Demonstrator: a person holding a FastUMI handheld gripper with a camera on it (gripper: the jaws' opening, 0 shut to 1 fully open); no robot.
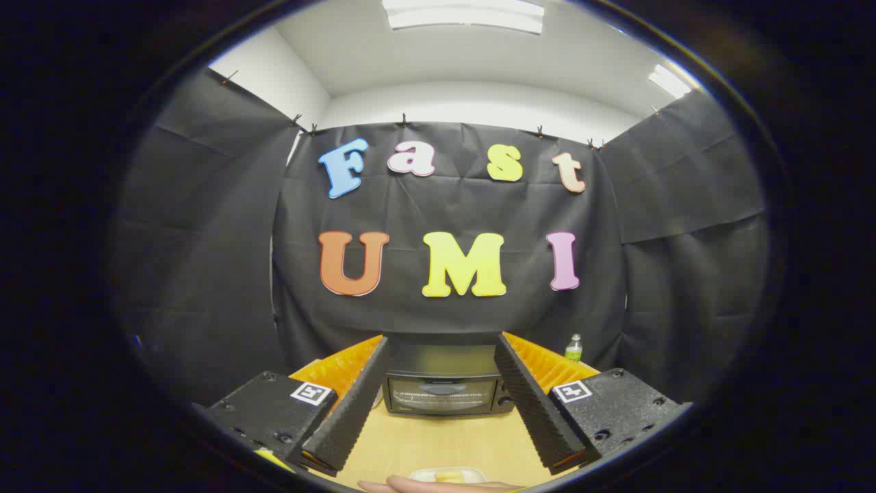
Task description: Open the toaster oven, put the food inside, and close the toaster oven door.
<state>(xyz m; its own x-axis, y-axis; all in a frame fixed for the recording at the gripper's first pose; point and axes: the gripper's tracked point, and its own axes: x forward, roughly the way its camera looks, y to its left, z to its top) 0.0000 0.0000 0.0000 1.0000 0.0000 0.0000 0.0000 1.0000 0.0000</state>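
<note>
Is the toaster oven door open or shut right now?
Shut: the toaster oven door stands upright against its front, handle at top. The gripper fingers are spread, holding nothing.

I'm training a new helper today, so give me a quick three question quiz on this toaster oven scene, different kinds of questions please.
1. True or false: the toaster oven door is already open.
2. Multiple choice: where does the toaster oven stand relative to the gripper? A) clamped between the fingers B) beyond the fingers, framed in the gap between them C) behind the plate
3. Fill in: a small ____ stands by the booth wall, to the right of the oven.

Key:
1. False; the door looks closed.
2. B; the fingers are spread wide and hold nothing.
3. Bottle.
</note>
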